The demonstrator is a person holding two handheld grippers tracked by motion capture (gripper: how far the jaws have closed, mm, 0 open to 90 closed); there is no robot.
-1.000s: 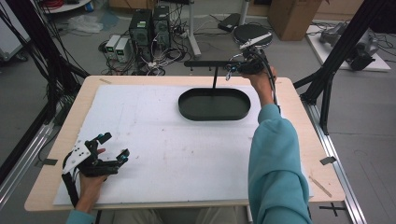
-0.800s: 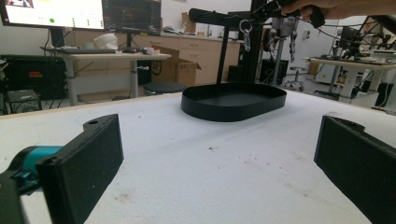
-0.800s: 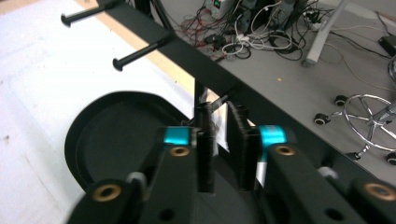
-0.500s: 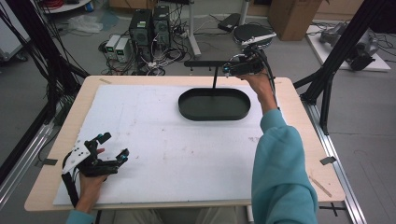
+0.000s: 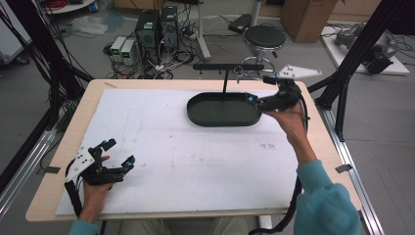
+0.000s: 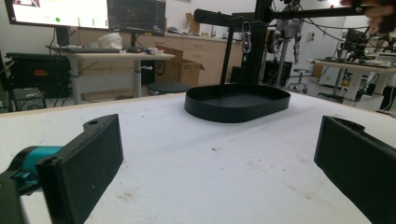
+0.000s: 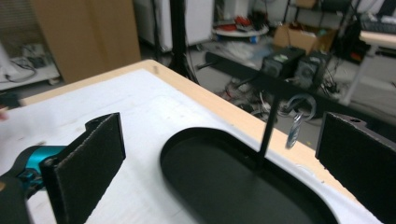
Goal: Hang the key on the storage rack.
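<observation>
1. Your right claw (image 5: 256, 101) hung at the right end of the black tray (image 5: 223, 117), over its rim, pointing left across it.
2. Its jaws had just been opening and stood wide apart, with nothing between them; in the right gripper view the tray (image 7: 224, 186) lay below the gap.
3. The tray was an empty oval dish with a low wall, sitting on the white sheet (image 5: 186, 156) towards the far side of the tabletop (image 5: 323, 142).
4. A thin black post rose from the tray's far edge to a horizontal bar (image 5: 227, 66), and a metal clip (image 5: 238, 72) hung from that bar; in the right gripper view the clip (image 7: 295, 128) showed blurred, between the jaws and apart from both of them.
5. Your left claw (image 5: 119, 152) rested on the white sheet near the front left corner of the tabletop, well apart from the tray.
6. Its jaws were also wide and empty; the left gripper view looked level across the sheet to the tray (image 6: 238, 101), with the clip (image 6: 246, 39) dangling above it.
</observation>
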